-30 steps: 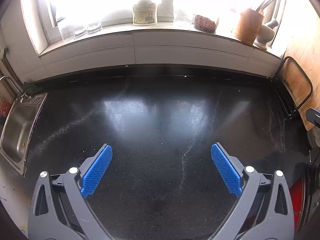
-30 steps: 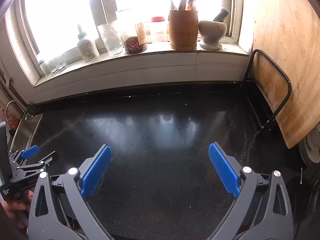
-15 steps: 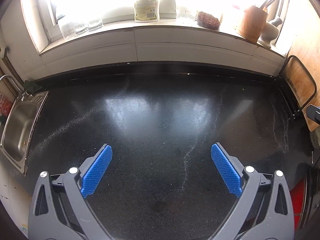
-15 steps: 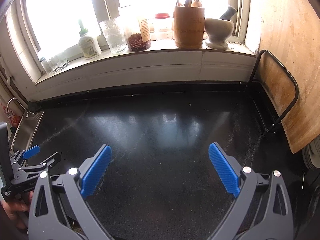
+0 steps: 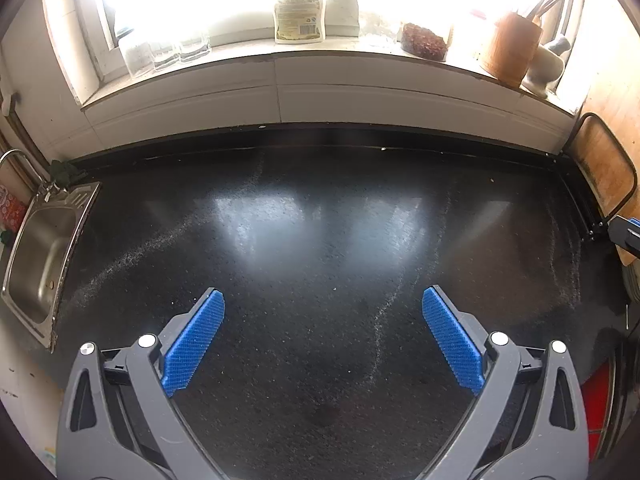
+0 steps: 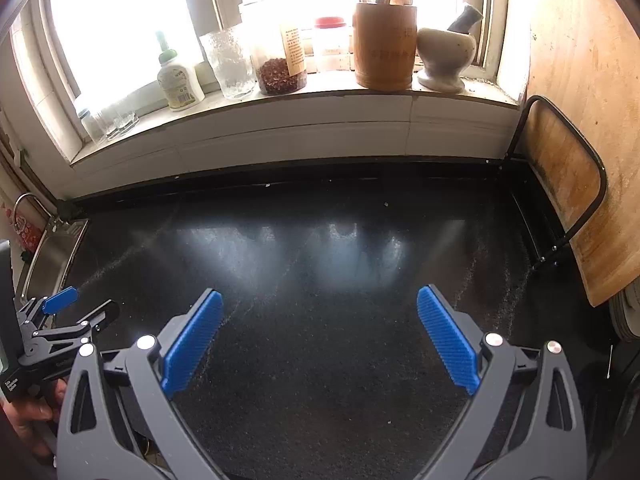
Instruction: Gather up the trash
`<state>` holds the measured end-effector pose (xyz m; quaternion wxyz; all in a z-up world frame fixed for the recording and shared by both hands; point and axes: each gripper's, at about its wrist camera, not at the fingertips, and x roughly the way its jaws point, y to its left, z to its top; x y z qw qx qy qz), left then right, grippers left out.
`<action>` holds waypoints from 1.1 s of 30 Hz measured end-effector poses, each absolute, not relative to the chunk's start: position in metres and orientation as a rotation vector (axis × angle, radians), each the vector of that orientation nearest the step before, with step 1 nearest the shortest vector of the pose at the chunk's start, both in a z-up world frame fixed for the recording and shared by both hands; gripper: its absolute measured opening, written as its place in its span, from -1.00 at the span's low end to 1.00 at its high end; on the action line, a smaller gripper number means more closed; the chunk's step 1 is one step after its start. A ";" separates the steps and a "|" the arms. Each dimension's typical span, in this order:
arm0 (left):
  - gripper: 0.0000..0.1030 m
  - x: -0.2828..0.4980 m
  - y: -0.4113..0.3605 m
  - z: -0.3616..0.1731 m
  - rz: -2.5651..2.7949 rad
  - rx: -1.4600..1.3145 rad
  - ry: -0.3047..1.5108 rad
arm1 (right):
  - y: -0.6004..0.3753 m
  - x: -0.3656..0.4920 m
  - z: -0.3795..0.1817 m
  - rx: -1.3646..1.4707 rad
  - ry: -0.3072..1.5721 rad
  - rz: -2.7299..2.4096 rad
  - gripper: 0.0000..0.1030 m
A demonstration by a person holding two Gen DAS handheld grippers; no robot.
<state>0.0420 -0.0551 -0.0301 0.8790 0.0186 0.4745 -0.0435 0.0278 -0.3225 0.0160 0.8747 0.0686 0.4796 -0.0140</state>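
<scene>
Both views are edging back from the windowsill [image 6: 280, 100]; left gripper [image 5: 322, 312] and right gripper [image 6: 318, 312] are hanging wide, empty, over black counter [image 5: 320, 240]. No trash showing, so handling and grip can't be judged.

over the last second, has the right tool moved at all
Yes. The right tool has backed away and tilted down: the wooden utensil holder on the windowsill sits lower in its view.

Tabletop [image 5: 320, 240] layout
Sink [image 5: 36, 264] at left; windowsill [image 6: 280, 100] behind, carrying jars; cutting board [image 6: 568, 176] at right.
</scene>
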 end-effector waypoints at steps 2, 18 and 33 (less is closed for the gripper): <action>0.87 0.043 -0.054 -0.030 -0.088 0.036 0.990 | -0.322 0.029 0.016 0.142 1.001 -0.028 0.84; 0.87 0.044 -0.054 -0.030 -0.084 0.038 0.989 | -0.320 0.027 0.017 0.143 1.000 -0.030 0.84; 0.87 0.044 -0.057 -0.032 -0.092 0.044 0.995 | -0.320 0.030 0.014 0.143 1.006 -0.022 0.84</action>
